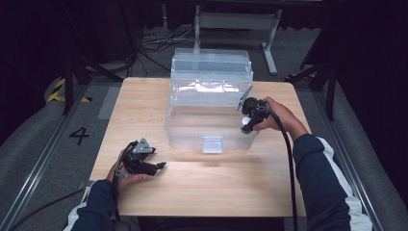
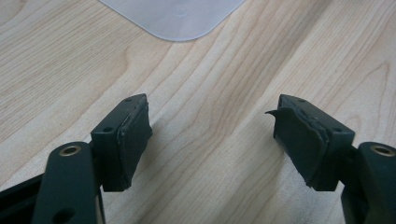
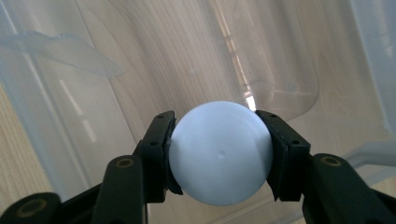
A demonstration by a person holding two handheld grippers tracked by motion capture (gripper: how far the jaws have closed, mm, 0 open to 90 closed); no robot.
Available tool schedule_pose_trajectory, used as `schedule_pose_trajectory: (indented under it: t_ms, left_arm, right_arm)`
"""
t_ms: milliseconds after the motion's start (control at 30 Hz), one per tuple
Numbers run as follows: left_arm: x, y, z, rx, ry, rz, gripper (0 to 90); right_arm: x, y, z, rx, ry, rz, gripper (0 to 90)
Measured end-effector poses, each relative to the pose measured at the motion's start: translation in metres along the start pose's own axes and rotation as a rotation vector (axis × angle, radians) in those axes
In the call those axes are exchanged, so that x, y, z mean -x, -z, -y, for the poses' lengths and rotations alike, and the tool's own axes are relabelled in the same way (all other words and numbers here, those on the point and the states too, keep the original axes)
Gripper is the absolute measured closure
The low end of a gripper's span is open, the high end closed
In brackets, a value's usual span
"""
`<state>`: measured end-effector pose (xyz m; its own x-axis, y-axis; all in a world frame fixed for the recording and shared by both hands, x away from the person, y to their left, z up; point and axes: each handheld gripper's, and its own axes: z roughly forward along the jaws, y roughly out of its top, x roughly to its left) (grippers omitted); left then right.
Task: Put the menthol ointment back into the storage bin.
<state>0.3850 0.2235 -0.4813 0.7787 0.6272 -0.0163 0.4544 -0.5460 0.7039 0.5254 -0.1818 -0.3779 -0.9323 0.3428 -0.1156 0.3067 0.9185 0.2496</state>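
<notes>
Nearest, on the wooden table (image 1: 202, 187): left gripper (image 1: 160, 165) resting low on the bare wood, jaws spread with nothing between them. Farther in, at the right end of the clear plastic storage box (image 1: 207, 126): right gripper (image 1: 246, 126) pinching a pale blue ball (image 3: 220, 158) between both pads, over the box's open interior. Behind, the box's lid (image 1: 210, 65) standing raised.

- High view looks forward and down from above the person's side, taking in the whole table (image 1: 202, 192).
- Left gripper view skims close over the tabletop.
- Right gripper view peers down into the clear bin (image 3: 56, 112), shared with the high view.
</notes>
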Motion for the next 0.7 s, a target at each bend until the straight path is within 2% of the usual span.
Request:
schedule_pose_trajectory:
  t_ms: [367,700]
  left_arm:
    - [0.0,0.0,0.0,0.0,-0.001,0.0,27.5]
    - [0.0,0.0,0.0,0.0,-0.002,-0.001,27.5]
  right_arm:
    - [0.001,-0.011,0.002,-0.035,0.011,-0.018,50.7]
    - [0.0,-0.017,0.001,-0.041,0.004,-0.028,50.7]
